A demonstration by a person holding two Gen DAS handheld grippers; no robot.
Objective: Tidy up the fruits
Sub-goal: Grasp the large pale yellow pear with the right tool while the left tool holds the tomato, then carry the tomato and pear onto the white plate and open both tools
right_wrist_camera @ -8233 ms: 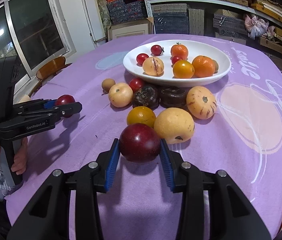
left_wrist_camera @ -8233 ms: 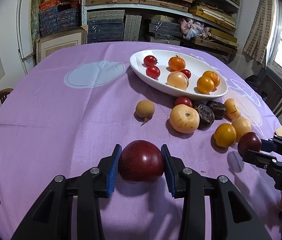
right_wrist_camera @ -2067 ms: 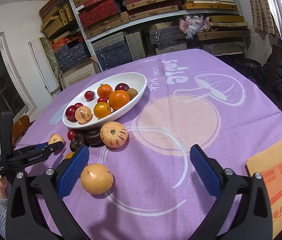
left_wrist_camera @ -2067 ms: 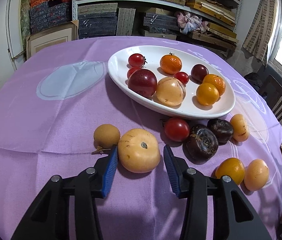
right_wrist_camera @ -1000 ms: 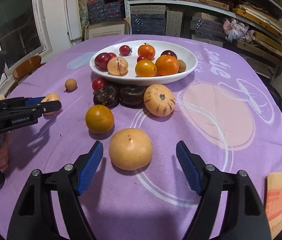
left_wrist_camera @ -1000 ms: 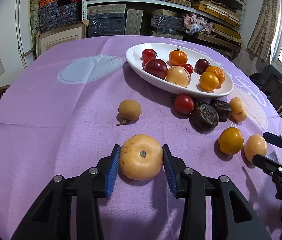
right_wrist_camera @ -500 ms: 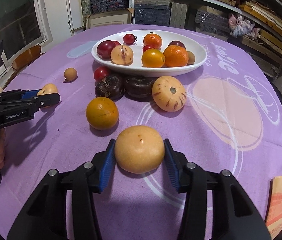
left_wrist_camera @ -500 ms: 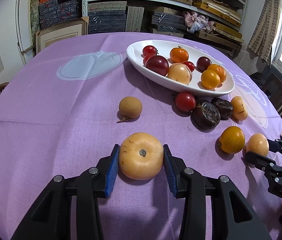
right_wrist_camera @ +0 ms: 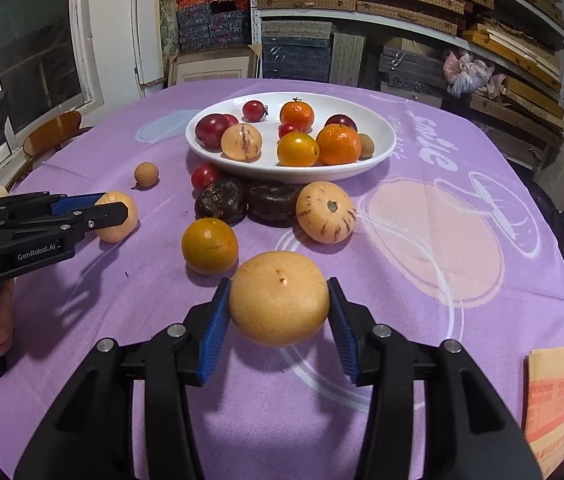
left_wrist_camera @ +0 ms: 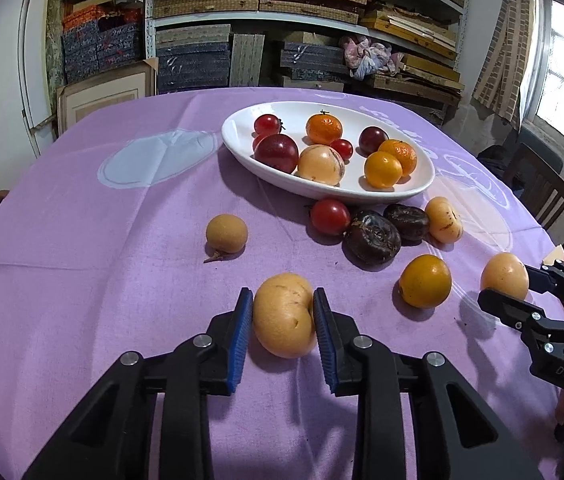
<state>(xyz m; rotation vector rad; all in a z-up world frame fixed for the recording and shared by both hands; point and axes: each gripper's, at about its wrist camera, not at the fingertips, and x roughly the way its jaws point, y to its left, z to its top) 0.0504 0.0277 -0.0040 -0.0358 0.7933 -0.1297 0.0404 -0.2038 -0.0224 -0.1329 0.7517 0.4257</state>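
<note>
Fruit sits clamped in each gripper: left gripper (left_wrist_camera: 282, 316), right gripper (right_wrist_camera: 278, 306).

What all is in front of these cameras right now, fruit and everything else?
Oval dish: one, white, far side of the table.
Tangerines: two, orange, in the dish.
Other dish fruits: about eight, red, yellow, striped, brown.
Tomato: one, red, on the cloth by the dish.
Wrinkled fruits: two, blackish, beside the tomato.
Striped fruit: one, pale yellow, beside those.
Orange fruit: one, on the cloth, nearer.
Small brown fruit: one, alone at the left.
Tablecloth: one, purple.
Envelope: one, yellow-orange, at the table's right edge.
Shelves: boxes, behind.
Left gripper: black with blue pads, holds the dimpled tan fruit.
Right gripper: same colours, holds the round tan fruit.
</note>
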